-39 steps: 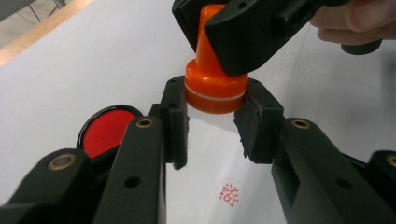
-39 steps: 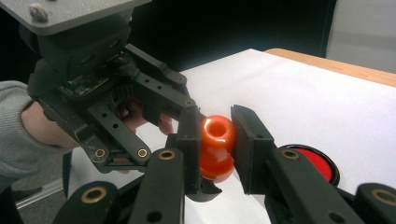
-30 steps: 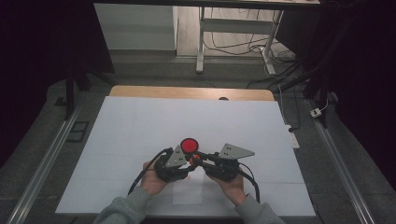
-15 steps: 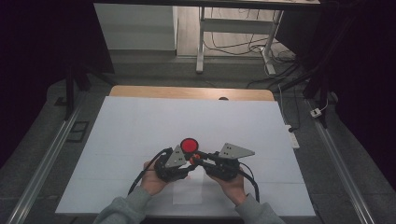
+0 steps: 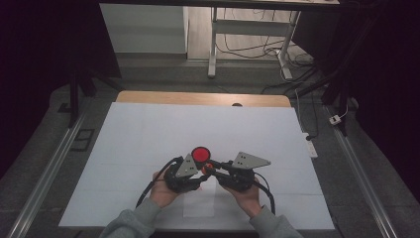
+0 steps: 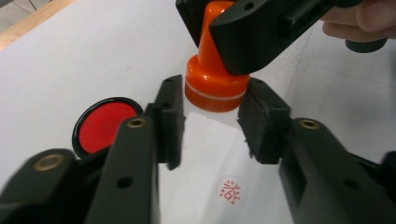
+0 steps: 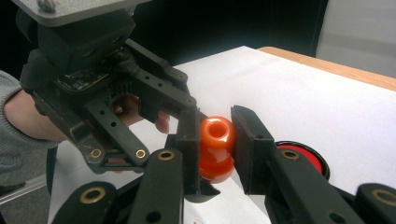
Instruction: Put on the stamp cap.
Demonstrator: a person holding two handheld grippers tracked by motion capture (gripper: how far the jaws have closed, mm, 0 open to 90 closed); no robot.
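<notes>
My right gripper is shut on the round handle of an orange stamp, holding it upright just above the table. In the left gripper view my left gripper has its jaws on either side of the stamp's wide base. They have just been opening, and a thin gap shows at the left pad. A white paper slip with a red stamp print lies under the jaws. In the high view both grippers meet at the stamp near the table's front.
A round red ink pad in a black rim lies open just behind the grippers, seen left of the left jaw. The white table cover stretches wide on all sides. A wooden edge runs along the far side.
</notes>
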